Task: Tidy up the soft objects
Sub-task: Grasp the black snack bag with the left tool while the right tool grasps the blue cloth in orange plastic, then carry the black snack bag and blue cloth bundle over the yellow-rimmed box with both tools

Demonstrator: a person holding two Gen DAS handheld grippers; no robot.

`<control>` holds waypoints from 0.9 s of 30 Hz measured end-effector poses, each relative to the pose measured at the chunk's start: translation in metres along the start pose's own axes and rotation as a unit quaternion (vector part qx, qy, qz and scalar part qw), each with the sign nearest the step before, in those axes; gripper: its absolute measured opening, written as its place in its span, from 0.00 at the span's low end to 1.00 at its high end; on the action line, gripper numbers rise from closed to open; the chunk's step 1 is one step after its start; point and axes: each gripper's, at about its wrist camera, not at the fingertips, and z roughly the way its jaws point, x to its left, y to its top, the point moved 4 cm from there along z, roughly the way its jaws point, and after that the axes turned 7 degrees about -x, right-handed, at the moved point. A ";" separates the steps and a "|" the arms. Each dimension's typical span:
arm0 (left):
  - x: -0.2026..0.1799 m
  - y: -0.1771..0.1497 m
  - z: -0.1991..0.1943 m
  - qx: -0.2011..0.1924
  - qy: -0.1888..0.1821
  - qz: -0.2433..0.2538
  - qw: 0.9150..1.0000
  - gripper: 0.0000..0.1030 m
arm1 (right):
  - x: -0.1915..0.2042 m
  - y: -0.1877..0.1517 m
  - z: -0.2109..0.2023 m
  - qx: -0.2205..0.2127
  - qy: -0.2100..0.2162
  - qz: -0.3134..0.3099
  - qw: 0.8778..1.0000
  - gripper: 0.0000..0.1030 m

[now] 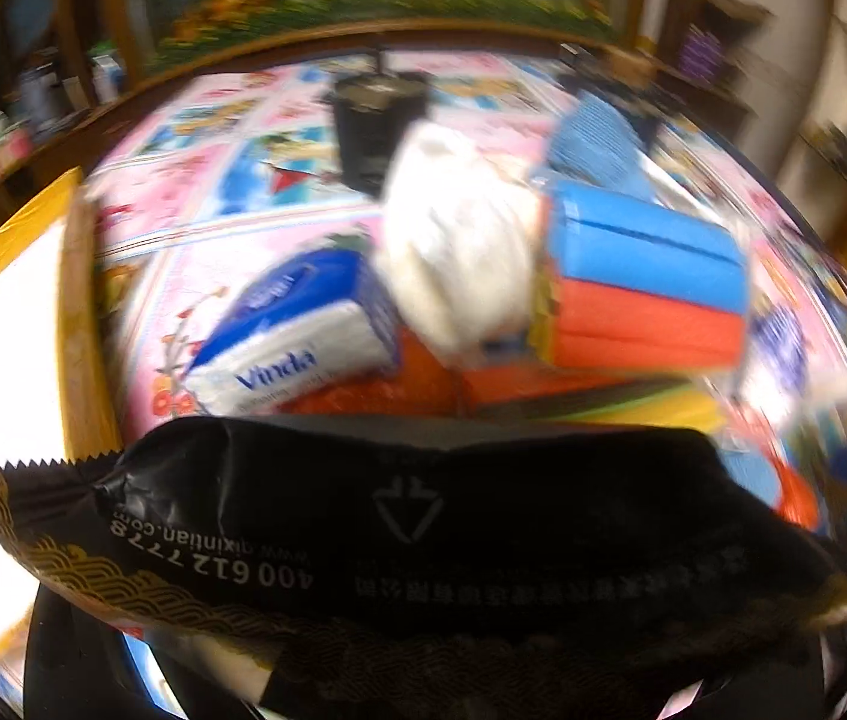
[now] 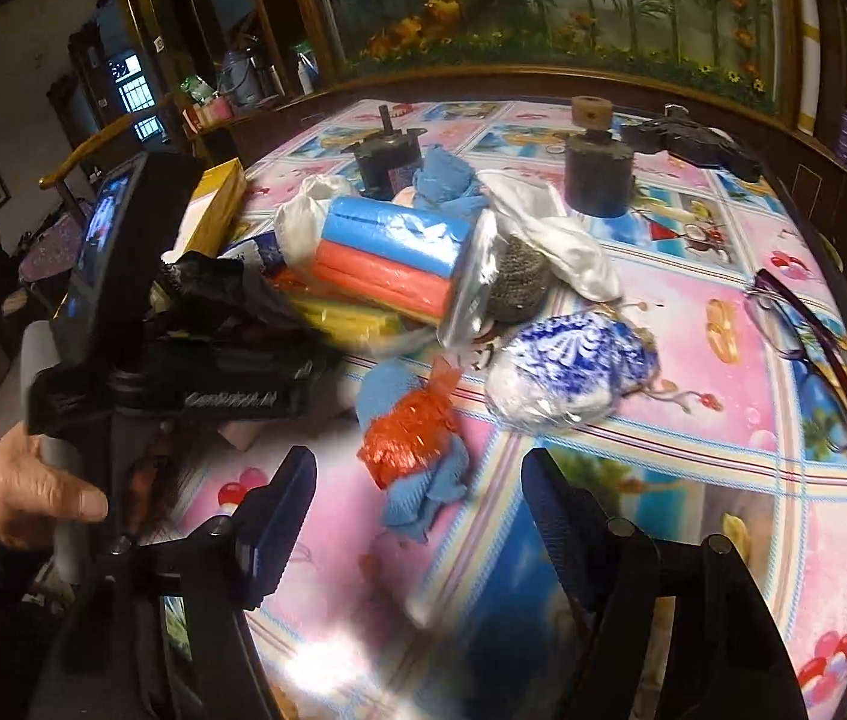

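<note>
Black packet (image 1: 423, 540), crinkled and glossy, gold-wave trim, white print, clamped crosswise in left tool (image 2: 225, 324) above surface (image 2: 693, 360), beside blue and orange rolls (image 2: 387, 246); right tool (image 2: 417, 462) spread apart, nothing gripped, above orange mesh scrubber (image 2: 405, 438)

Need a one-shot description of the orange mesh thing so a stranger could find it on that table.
Start at the pile of coloured rolls in the middle of the cartoon-print tablecloth. Just in front of it, ahead of the open right gripper, lies the orange mesh scrubber on a blue cloth. It is the only shiny orange netted ball there.
</note>
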 end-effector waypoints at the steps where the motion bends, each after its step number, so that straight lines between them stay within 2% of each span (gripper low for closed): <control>1: 0.005 -0.002 -0.005 0.004 -0.002 0.003 1.000 1.00 | 0.002 0.001 0.004 0.003 0.001 -0.003 1.000 0.72; 3: 0.010 -0.011 -0.015 0.014 -0.009 0.004 1.000 1.00 | 0.005 0.001 0.014 0.013 -0.006 -0.009 1.000 0.68; 5: 0.009 -0.020 -0.026 0.014 -0.038 0.002 0.999 1.00 | 0.007 0.001 0.023 0.022 -0.009 -0.010 1.000 0.55; 6: 0.008 -0.023 -0.029 0.013 -0.048 0.001 0.999 1.00 | 0.006 0.000 0.026 0.027 -0.010 -0.006 1.000 0.44; 7: 0.010 -0.026 -0.036 0.010 -0.056 0.001 0.998 1.00 | 0.006 -0.001 0.028 0.031 -0.010 -0.003 0.999 0.39; 15: 0.034 -0.043 -0.072 -0.012 -0.117 -0.003 0.993 1.00 | 0.009 -0.006 0.007 0.005 -0.001 0.009 1.000 0.38; 18: 0.041 -0.031 -0.076 -0.027 -0.117 -0.012 0.993 1.00 | 0.008 -0.009 0.001 -0.006 0.006 0.021 1.000 0.38; 22: 0.042 0.005 -0.090 -0.077 -0.131 0.005 0.988 1.00 | 0.001 -0.013 0.000 -0.012 0.011 0.039 0.999 0.38; 23: 0.042 0.013 -0.088 -0.078 -0.139 0.011 0.987 1.00 | -0.001 -0.014 0.001 -0.011 0.013 0.044 0.999 0.38; 27: 0.042 0.029 -0.063 -0.042 -0.146 0.014 0.988 1.00 | -0.005 -0.014 -0.002 -0.019 0.019 0.057 0.998 0.38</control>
